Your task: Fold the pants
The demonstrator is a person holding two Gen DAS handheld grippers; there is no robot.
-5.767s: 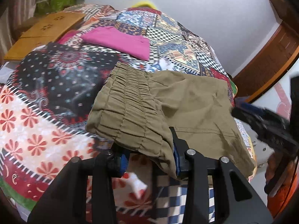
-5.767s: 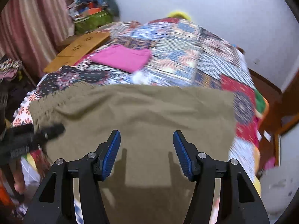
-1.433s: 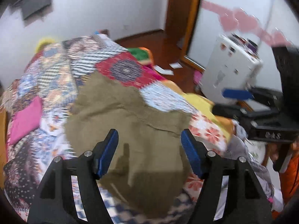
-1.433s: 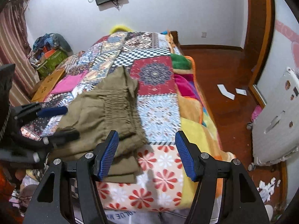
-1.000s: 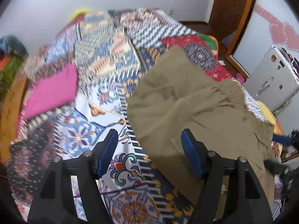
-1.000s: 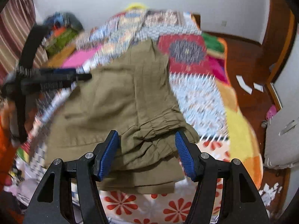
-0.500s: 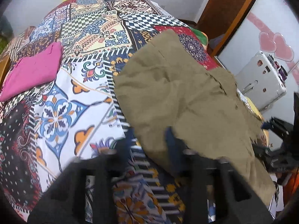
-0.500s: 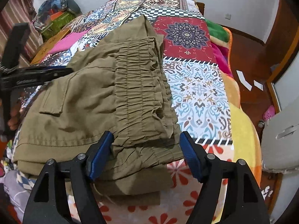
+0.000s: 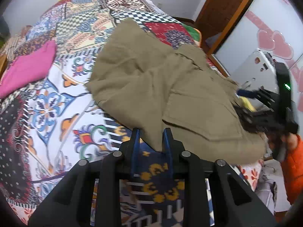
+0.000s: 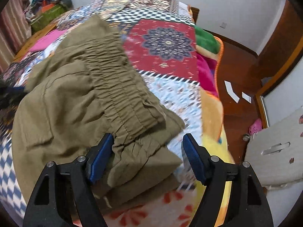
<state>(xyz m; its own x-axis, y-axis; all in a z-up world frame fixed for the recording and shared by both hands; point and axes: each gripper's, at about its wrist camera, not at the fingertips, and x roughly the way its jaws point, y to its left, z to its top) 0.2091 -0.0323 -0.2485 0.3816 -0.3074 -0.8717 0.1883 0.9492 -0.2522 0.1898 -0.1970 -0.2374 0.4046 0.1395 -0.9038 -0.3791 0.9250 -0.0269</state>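
Observation:
Olive-brown pants point(image 9: 170, 87) lie folded in layers on the patchwork bedspread point(image 9: 49, 102). In the left wrist view my left gripper point(image 9: 151, 138) has its blue pads nearly closed on the near corner of the pants. In the right wrist view the pants point(image 10: 79, 102) show their gathered elastic waistband point(image 10: 117, 87) on top. My right gripper point(image 10: 147, 147) is open, its jaws wide apart around the waistband end at the bed's edge. The right gripper also shows in the left wrist view point(image 9: 265, 104) at the far side of the pants.
A folded pink garment point(image 9: 28, 68) lies on the bed to the left. A white appliance point(image 10: 280, 151) stands by the bed on the wooden floor point(image 10: 236, 71). A green box point(image 10: 45, 13) and clutter sit at the far left.
My left gripper has closed its jaws onto the near corner of the pants. My right gripper has moved in closer over the waistband end, still open.

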